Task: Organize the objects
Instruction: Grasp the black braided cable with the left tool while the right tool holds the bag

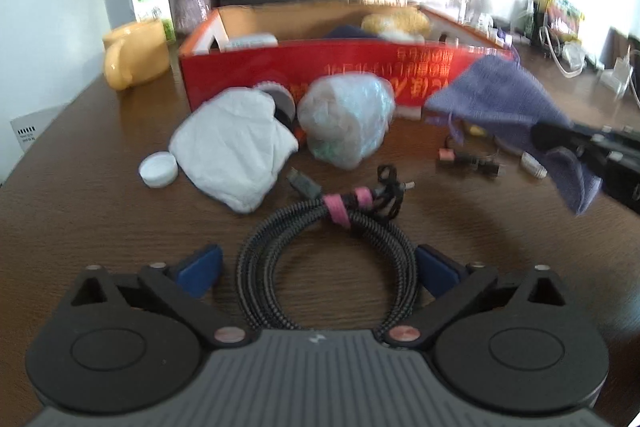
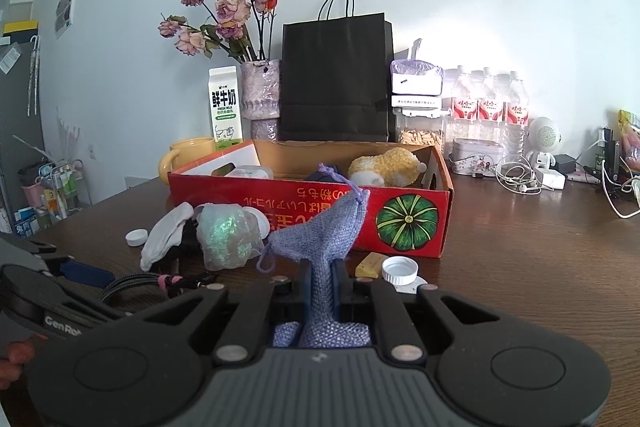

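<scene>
Holding the purple drawstring pouch [image 2: 320, 231] pinched tight in the right gripper [image 2: 320, 279], near the red cardboard box [image 2: 304, 203]. Left gripper [image 1: 318, 269] is wide open around the coiled braided cable [image 1: 324, 255]. Dangling cord could snag the box's front wall, I'd guess.

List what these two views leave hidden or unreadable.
- Red cardboard box: its floor is hidden by the front wall in both views.
- Dark blue item inside: mostly hidden by the lilac woven pouch, right view.
- Black braided cable coil: near loop hidden under the left hand-held gripper, left view.
</scene>
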`<state>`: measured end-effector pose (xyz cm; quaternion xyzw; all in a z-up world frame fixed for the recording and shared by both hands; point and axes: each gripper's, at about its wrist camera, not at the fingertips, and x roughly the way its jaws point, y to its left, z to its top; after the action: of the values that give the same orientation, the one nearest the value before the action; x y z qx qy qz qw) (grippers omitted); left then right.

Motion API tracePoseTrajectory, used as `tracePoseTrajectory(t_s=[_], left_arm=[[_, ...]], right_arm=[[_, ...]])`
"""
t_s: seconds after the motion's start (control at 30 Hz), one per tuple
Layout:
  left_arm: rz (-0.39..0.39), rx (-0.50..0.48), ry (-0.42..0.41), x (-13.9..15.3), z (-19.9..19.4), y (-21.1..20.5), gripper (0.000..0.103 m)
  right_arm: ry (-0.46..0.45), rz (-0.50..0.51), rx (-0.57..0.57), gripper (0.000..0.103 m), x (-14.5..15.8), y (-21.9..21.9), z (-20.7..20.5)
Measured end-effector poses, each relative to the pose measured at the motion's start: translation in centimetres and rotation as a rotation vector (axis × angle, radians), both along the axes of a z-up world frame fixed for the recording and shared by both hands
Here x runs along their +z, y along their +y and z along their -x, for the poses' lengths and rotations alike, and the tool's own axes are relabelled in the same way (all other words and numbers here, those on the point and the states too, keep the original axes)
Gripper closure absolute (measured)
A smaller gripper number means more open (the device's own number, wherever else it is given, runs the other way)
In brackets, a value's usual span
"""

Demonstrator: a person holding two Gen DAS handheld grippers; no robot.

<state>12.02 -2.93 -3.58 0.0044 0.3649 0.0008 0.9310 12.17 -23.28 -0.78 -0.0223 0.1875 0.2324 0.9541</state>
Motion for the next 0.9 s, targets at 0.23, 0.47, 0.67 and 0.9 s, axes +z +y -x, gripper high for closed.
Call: tracePoseTrajectory(t_s=[0.23,0.47,0.67,0.9], left_arm=[[0.051,-0.037,-0.034,0.6,0.9,0.5,0.018],[0.033,-0.058,-0.114,2.3,2.1,0.3,0.018],[0.039,-0.062,-0.164,3.9,1.9,0.4,0.018],[0.045,-0.059,-0.213,5.5,0.8,0.5,0.018]], right_arm=[[-0.004,0.002,0.002,0.094,0.0,0.0,0.1],[-0.013,0.003,0.002,0.094,0.0,0.1,0.2],[-0.025,-0.001,0.006,0.094,0.3,0.3,0.2],[-0.064,-0.009,0.022,0.094,1.6,1.1,-0.2]])
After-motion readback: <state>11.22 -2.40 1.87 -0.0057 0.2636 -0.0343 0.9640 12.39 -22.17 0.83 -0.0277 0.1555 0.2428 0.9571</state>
